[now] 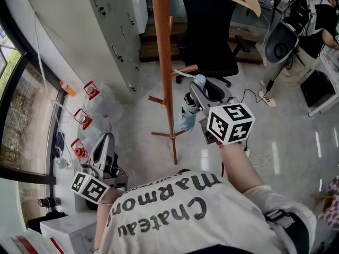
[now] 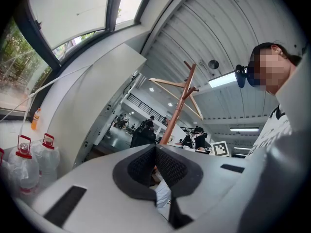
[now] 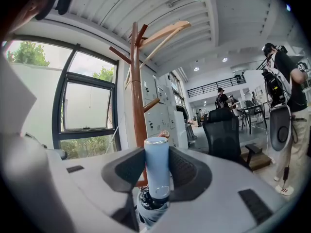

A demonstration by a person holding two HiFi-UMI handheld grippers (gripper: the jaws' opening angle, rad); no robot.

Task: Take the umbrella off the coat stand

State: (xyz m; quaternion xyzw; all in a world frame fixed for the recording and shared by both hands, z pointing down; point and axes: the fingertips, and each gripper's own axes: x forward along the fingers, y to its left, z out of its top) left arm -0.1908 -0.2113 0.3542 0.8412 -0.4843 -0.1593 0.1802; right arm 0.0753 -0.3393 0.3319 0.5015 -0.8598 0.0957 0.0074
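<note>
My right hand-held gripper (image 3: 156, 171) is clenched on the pale blue handle of the folded umbrella (image 3: 157, 159). The umbrella is at the centre of the head view, just right of the coat stand (image 1: 163, 46) pole. My left hand-held gripper (image 2: 155, 165), at lower left, has its jaws pressed together with nothing in them.

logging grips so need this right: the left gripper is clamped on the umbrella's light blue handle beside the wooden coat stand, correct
Wrong gripper. It is the right gripper that is clamped on the umbrella by its light blue handle beside the wooden coat stand; the right gripper view shows it. The left gripper is shut with nothing in it.
</note>
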